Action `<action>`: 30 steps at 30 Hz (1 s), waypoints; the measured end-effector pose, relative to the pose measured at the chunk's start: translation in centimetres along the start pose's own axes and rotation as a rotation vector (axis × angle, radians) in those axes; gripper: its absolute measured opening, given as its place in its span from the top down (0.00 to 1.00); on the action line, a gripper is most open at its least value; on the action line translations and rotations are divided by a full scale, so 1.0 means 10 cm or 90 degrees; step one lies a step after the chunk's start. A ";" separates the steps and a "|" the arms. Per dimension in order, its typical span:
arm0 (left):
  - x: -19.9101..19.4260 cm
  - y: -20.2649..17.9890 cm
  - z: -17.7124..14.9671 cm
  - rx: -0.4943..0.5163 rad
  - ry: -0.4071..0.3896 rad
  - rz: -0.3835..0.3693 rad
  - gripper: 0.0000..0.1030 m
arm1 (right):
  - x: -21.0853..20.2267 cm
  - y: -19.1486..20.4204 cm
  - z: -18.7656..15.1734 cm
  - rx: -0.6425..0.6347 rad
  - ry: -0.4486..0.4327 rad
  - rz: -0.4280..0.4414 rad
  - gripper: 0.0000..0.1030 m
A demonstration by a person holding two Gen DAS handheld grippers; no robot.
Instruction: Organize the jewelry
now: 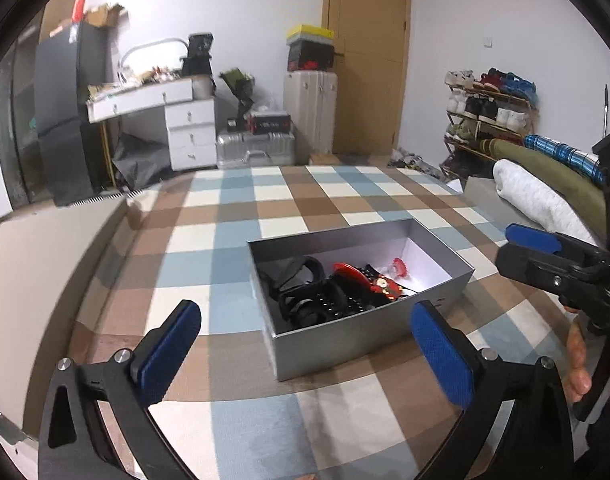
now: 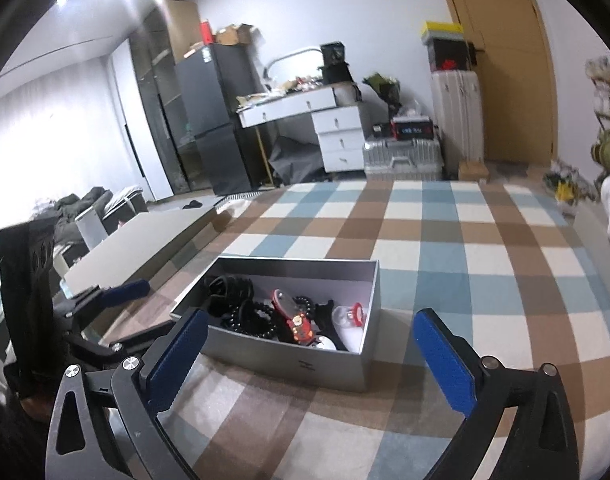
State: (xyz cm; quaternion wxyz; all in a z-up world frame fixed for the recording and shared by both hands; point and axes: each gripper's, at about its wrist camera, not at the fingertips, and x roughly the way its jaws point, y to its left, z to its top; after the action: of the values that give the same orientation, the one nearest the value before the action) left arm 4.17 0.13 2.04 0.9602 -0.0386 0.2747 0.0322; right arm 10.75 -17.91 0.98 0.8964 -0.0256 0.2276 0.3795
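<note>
- Plainly, both claws are released: the left claw [image 1: 305,356] and the right claw [image 2: 311,360] each stand with blue pads spread wide and nothing between them.
- Below and ahead of both sits a grey box [image 1: 385,240], open-topped, resting on a checked blue, brown and white cloth [image 1: 209,240].
- Inside the box lies the jewelry: black beaded bracelets [image 2: 251,318], a black band [image 1: 301,270], a red ornament with a gold centre [image 1: 379,282] and a small red-trimmed piece [image 2: 355,312] at the white-lined end.
- From the left wrist view, the right claw [image 1: 533,240] shows at the right edge, beside the box and apart from it, with a hand [image 1: 581,364] beneath.
- From the right wrist view, the left claw [image 2: 125,290] reaches in at the left, near the box's corner.
- Leftward lies a flat grey lid [image 2: 145,244], beside the box.
</note>
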 end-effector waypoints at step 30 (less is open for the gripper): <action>-0.03 -0.01 -0.12 0.018 -0.030 0.007 0.01 | 0.03 0.02 -0.24 -0.032 -0.056 -0.026 0.00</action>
State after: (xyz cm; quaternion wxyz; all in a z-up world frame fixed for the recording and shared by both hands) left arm 3.28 -0.06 1.19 0.9666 -0.0225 0.2530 0.0341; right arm 9.88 -18.13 -1.25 0.9120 -0.0358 0.1782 0.3677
